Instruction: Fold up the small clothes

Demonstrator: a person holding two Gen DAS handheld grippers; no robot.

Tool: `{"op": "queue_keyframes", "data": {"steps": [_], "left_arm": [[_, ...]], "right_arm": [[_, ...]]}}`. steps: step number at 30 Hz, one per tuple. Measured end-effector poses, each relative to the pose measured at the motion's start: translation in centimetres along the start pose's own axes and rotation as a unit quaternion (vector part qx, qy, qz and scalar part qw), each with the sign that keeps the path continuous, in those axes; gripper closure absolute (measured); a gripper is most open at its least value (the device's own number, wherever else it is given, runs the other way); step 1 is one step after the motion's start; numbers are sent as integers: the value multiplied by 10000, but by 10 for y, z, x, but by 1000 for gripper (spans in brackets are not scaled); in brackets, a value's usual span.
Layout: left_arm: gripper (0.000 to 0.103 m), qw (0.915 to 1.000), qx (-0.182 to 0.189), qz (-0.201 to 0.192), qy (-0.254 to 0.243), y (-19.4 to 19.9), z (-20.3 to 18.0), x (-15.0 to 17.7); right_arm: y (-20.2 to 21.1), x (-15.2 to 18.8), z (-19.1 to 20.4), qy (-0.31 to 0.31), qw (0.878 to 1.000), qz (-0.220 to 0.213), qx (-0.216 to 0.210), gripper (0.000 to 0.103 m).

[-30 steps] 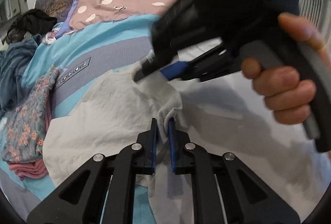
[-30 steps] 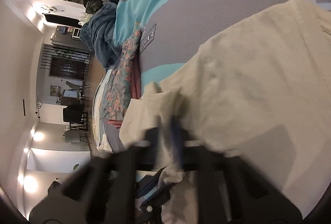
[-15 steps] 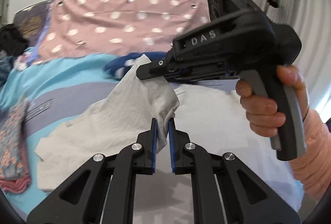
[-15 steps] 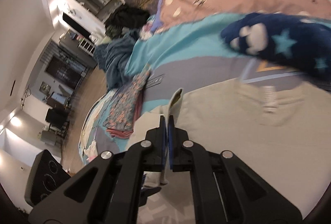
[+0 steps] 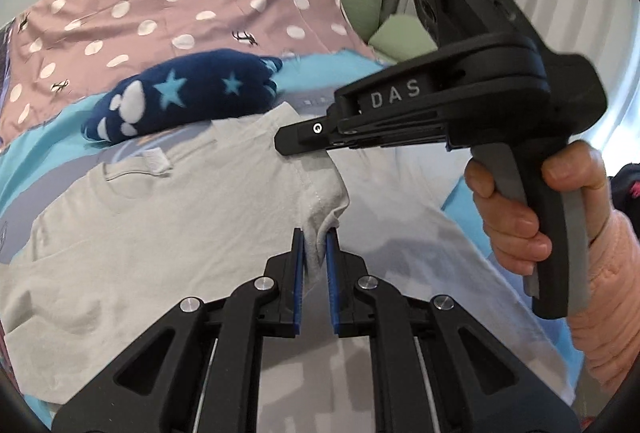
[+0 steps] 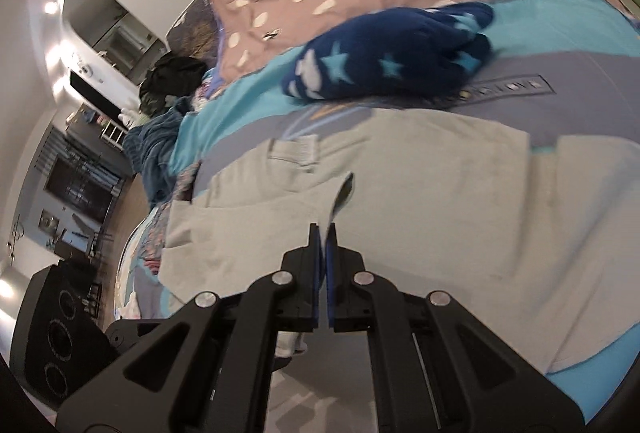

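Observation:
A pale grey T-shirt [image 5: 168, 229] lies spread on the bed, collar and white label [image 5: 157, 161] toward the far side. My left gripper [image 5: 315, 239] is shut on a bunched fold of its edge. My right gripper [image 6: 324, 233] is shut on a thin strip of the same shirt [image 6: 440, 193] that sticks up past the pads. In the left wrist view the right gripper [image 5: 286, 145] reaches in from the right, held by a hand [image 5: 516, 209], its tip over the lifted cloth. The lifted edge hangs doubled over the flat body.
A navy plush item with stars and clouds [image 5: 180, 97] lies just beyond the shirt. Behind it is a pink spotted blanket [image 5: 168, 9] and green pillows [image 5: 396, 33]. The bedsheet [image 6: 540, 25] is turquoise and grey. Other clothes [image 6: 156, 149] pile up at the far left.
Both grippers carried the shirt's edge across the bed toward the navy plush, folding it over the body. The collar and label are now in view, and the floral clothes have left the left wrist view.

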State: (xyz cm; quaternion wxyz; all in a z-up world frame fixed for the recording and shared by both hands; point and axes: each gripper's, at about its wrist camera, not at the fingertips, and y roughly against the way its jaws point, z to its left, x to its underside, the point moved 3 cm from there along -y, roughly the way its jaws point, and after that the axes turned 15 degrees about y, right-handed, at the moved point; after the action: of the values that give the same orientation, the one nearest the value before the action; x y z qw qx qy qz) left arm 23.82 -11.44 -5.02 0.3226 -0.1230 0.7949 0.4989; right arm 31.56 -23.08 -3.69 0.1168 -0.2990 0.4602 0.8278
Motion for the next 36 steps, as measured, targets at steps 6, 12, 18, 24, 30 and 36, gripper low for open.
{"op": "queue_keyframes", "data": {"steps": [6, 12, 18, 24, 30, 36], "left_arm": [[92, 9997, -39, 177, 139, -13, -6, 4], [67, 9992, -111, -51, 381, 14, 15, 11], [55, 9934, -680, -568, 733, 65, 68, 30], [48, 9664, -1791, -931, 1592, 126, 167, 73], [48, 9484, -1391, -1037, 2656, 152, 241, 94], [49, 9478, -820, -772, 2983, 121, 261, 96]], "right_arm": [[-2, 2, -11, -107, 9999, -117, 2, 100], [9, -2, -23, -94, 9987, -348, 370, 100], [5, 8, -53, -369, 9958, -119, 828, 94], [21, 5, -52, -470, 9895, -308, 1331, 61], [-26, -47, 67, 1139, 9904, -15, 781, 59], [-131, -74, 211, 2705, 9601, 694, 148, 57]]}}
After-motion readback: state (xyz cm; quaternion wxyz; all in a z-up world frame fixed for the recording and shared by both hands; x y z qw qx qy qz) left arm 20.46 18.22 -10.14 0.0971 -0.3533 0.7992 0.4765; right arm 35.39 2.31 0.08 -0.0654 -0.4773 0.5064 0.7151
